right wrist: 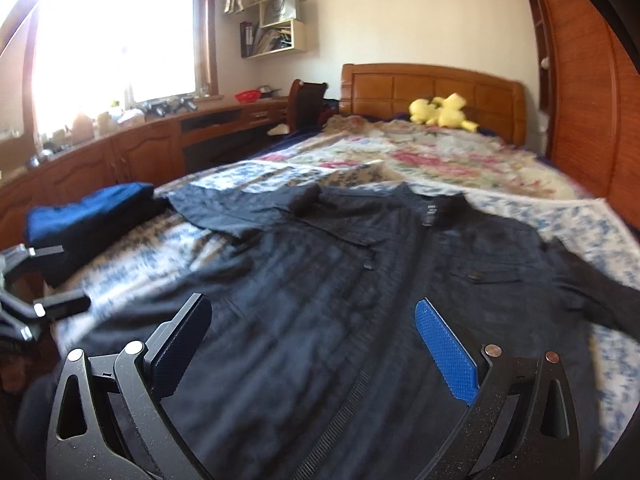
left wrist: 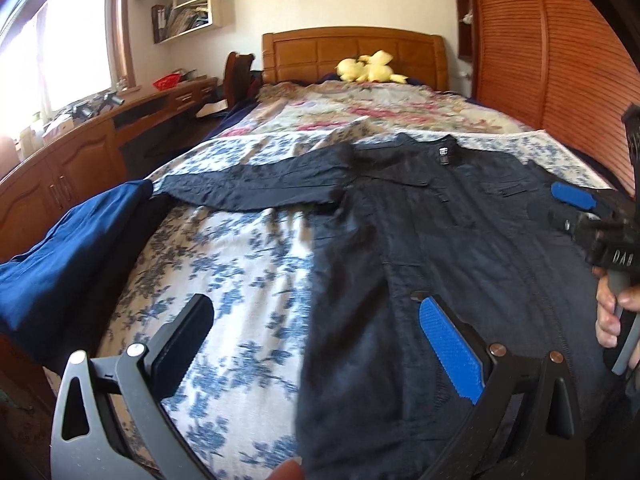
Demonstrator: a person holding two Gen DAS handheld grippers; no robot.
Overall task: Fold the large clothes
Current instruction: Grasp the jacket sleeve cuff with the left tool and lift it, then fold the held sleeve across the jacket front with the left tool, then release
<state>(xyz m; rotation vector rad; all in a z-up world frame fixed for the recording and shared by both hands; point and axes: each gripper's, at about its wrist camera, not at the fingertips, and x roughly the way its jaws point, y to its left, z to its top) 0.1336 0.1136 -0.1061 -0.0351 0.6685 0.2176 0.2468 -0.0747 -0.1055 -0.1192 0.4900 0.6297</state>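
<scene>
Jacket (right wrist: 360,280) hem cut off below; right sleeve (right wrist: 592,288) blurred.

Both wrist views look low and close from the foot of the bed (left wrist: 248,280) toward its headboard (left wrist: 352,54). The left one sits nearer the window side, the right one more central. Both share the headboard (right wrist: 432,92) and dark jacket (right wrist: 360,280).

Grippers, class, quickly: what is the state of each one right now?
Left gripper: open, holding nothing.
Right gripper: open, holding nothing, above the dark jacket.
</scene>
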